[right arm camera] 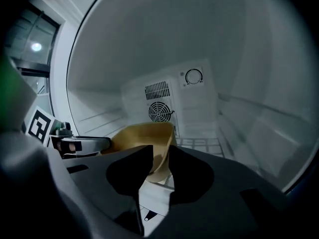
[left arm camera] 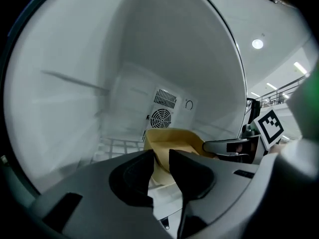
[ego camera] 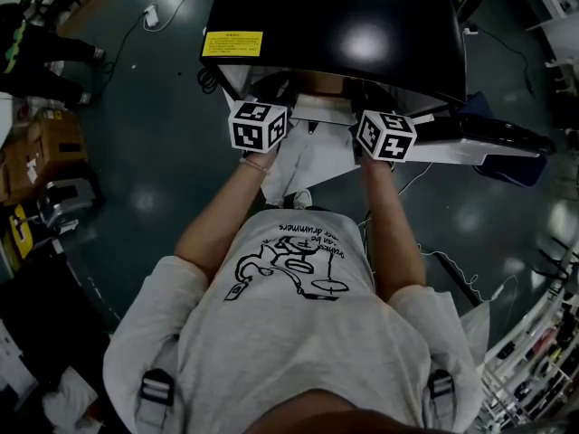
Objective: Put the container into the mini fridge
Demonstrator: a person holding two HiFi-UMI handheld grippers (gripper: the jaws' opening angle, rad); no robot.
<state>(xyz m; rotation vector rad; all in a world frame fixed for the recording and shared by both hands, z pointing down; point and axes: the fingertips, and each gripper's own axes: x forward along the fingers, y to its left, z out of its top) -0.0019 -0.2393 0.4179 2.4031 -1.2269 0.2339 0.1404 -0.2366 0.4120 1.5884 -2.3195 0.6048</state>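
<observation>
While both tongs reach inside the mini fridge [left arm camera: 199,59], the tan container [left arm camera: 172,139] spans side to side between them. The left tongs [left arm camera: 160,157] are clamped on its left wall and the right tongs [right arm camera: 160,153] on its right wall. It sits over the wire shelf [left arm camera: 117,146], short of the rear edge; contact with the shelf cannot be confirmed. Judged next: lower evenly, then release.

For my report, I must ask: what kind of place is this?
Probably a lab or workshop, not a home: the mini fridge stands on a bare dark floor, with loose cables and cardboard boxes nearby.
</observation>
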